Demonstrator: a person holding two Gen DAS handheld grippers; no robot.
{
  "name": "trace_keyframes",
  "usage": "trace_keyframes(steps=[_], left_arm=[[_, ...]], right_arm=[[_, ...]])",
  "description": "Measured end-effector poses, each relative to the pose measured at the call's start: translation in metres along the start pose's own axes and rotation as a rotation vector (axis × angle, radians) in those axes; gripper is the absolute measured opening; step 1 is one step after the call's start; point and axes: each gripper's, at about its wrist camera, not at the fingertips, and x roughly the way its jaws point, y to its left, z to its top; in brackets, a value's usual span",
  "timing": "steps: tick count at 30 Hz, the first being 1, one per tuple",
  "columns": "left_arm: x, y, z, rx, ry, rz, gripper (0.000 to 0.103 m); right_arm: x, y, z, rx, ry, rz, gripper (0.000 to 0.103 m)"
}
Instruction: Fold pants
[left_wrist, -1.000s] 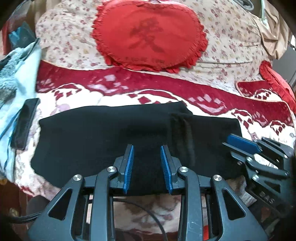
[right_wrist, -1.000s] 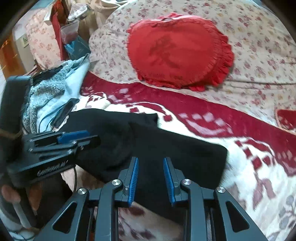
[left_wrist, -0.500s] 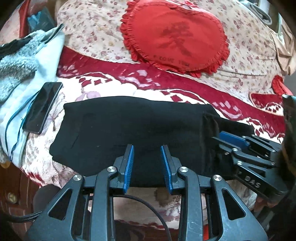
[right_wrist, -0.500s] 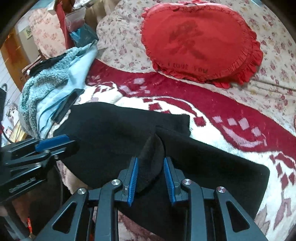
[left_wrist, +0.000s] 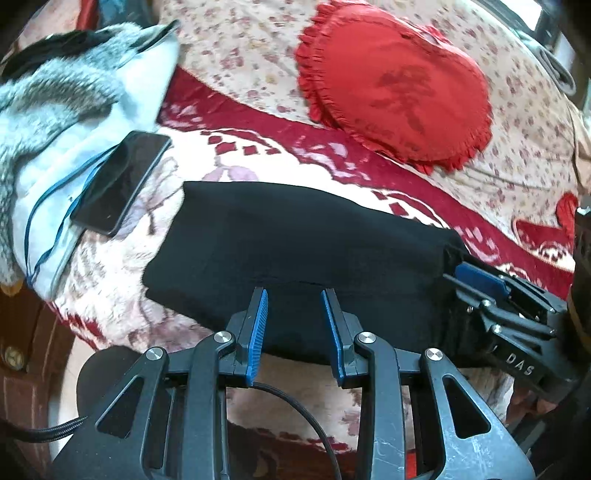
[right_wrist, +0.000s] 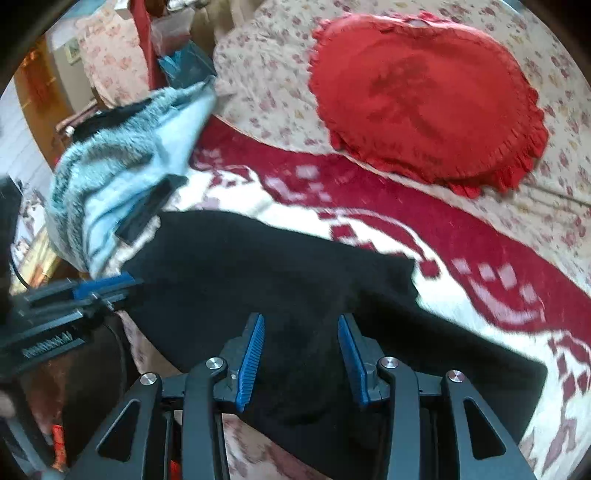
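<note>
The black pants (left_wrist: 303, 243) lie folded in a long band across the near edge of the bed; they also show in the right wrist view (right_wrist: 280, 280). My left gripper (left_wrist: 295, 299) is open and empty, its fingertips over the near hem at the pants' left half. My right gripper (right_wrist: 300, 325) is open over a raised fold of the pants, with cloth lying between its jaws. It shows in the left wrist view (left_wrist: 476, 280) at the pants' right end. The left gripper appears in the right wrist view (right_wrist: 103, 286) at the left end.
A red heart-shaped cushion (left_wrist: 395, 85) lies behind the pants on the floral bedspread (left_wrist: 236, 62). A black phone (left_wrist: 122, 184) with a blue cable rests on a light blue fleece (left_wrist: 74, 96) at the left. The bed's front edge runs just under my grippers.
Both grippers have moved left along the pants. The right gripper, which had a cloth fold pinched half a second ago, has opened wider.
</note>
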Motion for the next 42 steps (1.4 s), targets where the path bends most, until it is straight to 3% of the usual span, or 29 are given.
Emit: trace_keyframes(steps=[8, 20, 26, 28, 30, 37, 42], left_arm=[[0.000, 0.025, -0.001, -0.061, 0.017, 0.023, 0.029], [0.007, 0.049, -0.002, -0.141, 0.048, 0.027, 0.029], [0.006, 0.063, -0.005, -0.212, 0.066, -0.022, 0.029], [0.008, 0.069, -0.006, -0.243, 0.068, -0.038, 0.042], [0.011, 0.075, -0.007, -0.282, 0.067, -0.052, 0.046], [0.023, 0.078, -0.004, -0.319, 0.099, -0.068, 0.047], [0.031, 0.080, -0.005, -0.335, 0.109, -0.064, 0.056]], right_arm=[[0.028, 0.033, 0.028, -0.059, 0.029, 0.074, 0.041], [0.052, 0.065, 0.046, -0.134, 0.057, 0.116, 0.044], [0.064, 0.081, 0.066, -0.195, 0.068, 0.120, 0.046], [0.068, 0.084, 0.073, -0.196, 0.069, 0.141, 0.047], [0.073, 0.087, 0.079, -0.197, 0.074, 0.158, 0.047], [0.100, 0.097, 0.089, -0.229, 0.125, 0.183, 0.047], [0.111, 0.104, 0.099, -0.270, 0.137, 0.185, 0.047]])
